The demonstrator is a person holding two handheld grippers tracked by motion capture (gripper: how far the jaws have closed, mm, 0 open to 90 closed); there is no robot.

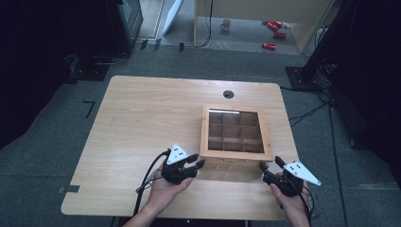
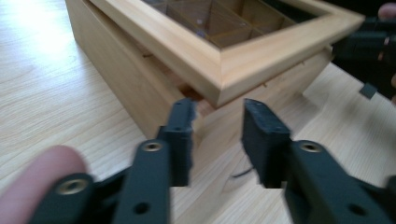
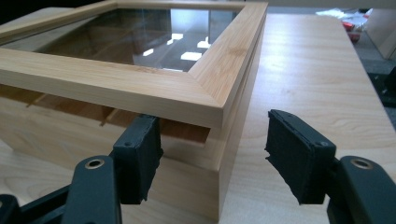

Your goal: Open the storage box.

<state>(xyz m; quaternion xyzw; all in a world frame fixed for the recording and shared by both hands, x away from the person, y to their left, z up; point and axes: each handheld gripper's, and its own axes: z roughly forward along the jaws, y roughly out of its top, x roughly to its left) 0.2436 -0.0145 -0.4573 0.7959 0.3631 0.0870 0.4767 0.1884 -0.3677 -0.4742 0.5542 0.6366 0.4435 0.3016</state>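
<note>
A wooden box (image 1: 236, 156) with a glass lid and several compartments stands at the table's right half. A dark gap shows between the lid (image 3: 140, 84) and the body along the front. My left gripper (image 1: 199, 160) is at the box's front left corner. Its jaws (image 2: 219, 112) stand apart just short of that corner (image 2: 224, 60), nothing between the pads. My right gripper (image 1: 270, 163) is at the front right corner. Its jaws (image 3: 212, 123) straddle that corner, one tip right under the lid's front edge, the other out beside the box; contact is unclear.
The light wooden table (image 1: 142, 123) has a round cable hole (image 1: 228, 94) behind the box. Its left half is bare wood. On the floor beyond stand a mug (image 1: 226, 24) and red cans (image 1: 272, 28). Dark stands flank the table.
</note>
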